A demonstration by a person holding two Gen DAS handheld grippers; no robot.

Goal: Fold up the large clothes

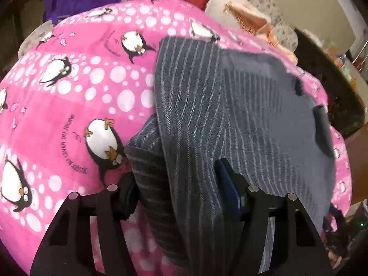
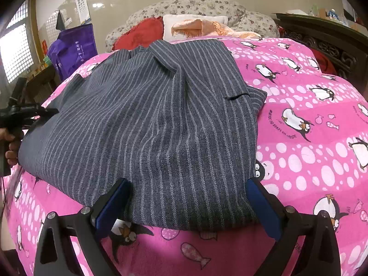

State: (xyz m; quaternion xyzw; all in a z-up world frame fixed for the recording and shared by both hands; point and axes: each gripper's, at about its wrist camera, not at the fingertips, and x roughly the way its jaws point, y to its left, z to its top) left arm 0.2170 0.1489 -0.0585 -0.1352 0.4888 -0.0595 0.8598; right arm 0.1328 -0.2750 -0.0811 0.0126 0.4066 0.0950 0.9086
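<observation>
While your left gripper (image 1: pixel 177 188) seems to pinch a bunched fold of the striped garment (image 2: pixel 147 124) for folding over, your right gripper (image 2: pixel 188 204) stands spread, straddling its near edge on the pink quilt (image 2: pixel 310 138).

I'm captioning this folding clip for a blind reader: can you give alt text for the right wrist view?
A grey pinstriped garment lies partly folded on a pink penguin-print bedspread, its near hem between the open blue-padded fingers of the right hand-held gripper. At the left edge a hand holds the other hand-held gripper at the garment's side; pillows and a purple bag lie beyond.
</observation>
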